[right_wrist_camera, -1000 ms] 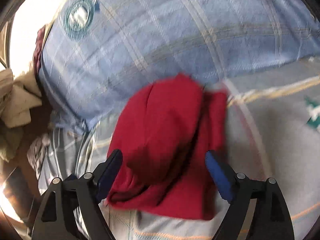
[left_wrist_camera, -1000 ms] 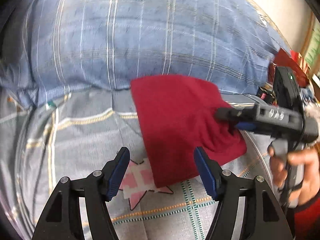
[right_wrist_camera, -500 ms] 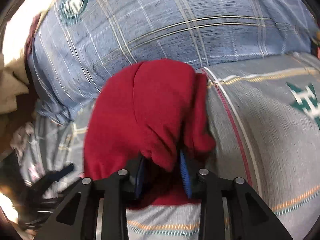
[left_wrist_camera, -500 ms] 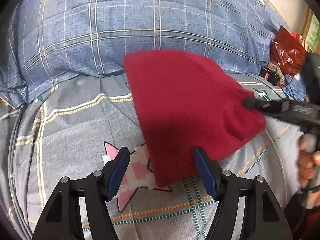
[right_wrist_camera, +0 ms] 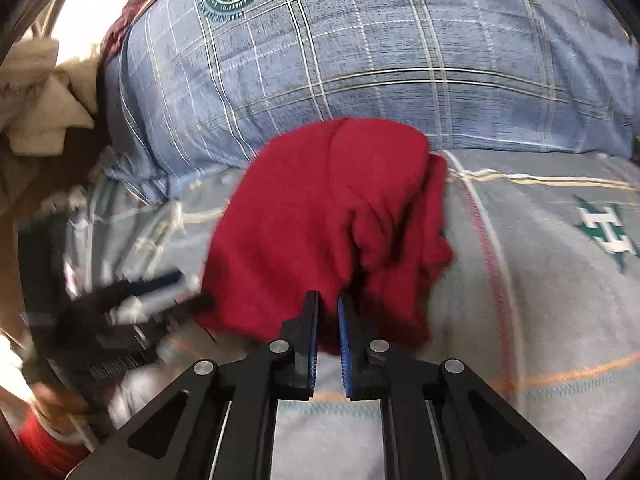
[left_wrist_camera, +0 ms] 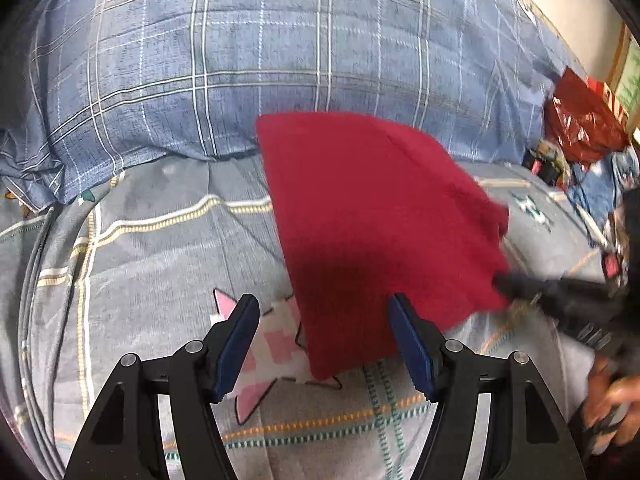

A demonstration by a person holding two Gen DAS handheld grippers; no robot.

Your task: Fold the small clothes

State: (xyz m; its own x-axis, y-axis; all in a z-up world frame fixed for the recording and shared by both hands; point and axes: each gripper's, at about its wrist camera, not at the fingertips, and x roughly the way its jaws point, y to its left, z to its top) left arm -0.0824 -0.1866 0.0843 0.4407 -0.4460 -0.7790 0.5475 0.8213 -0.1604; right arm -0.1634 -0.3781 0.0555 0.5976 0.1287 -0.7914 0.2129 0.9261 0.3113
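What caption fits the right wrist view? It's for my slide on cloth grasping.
Right gripper shut on the near edge of a red garment lying on the grey bedsheet.

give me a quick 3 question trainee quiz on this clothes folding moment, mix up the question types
1. True or false: the right gripper is shut on the red cloth.
2. The left gripper is: A) open above the cloth's near corner, B) shut on the cloth, C) holding the blue plaid pillow.
3. Fill in: the pink star print is partly covered by the ____.

Key: 1 true; 2 A; 3 red cloth.
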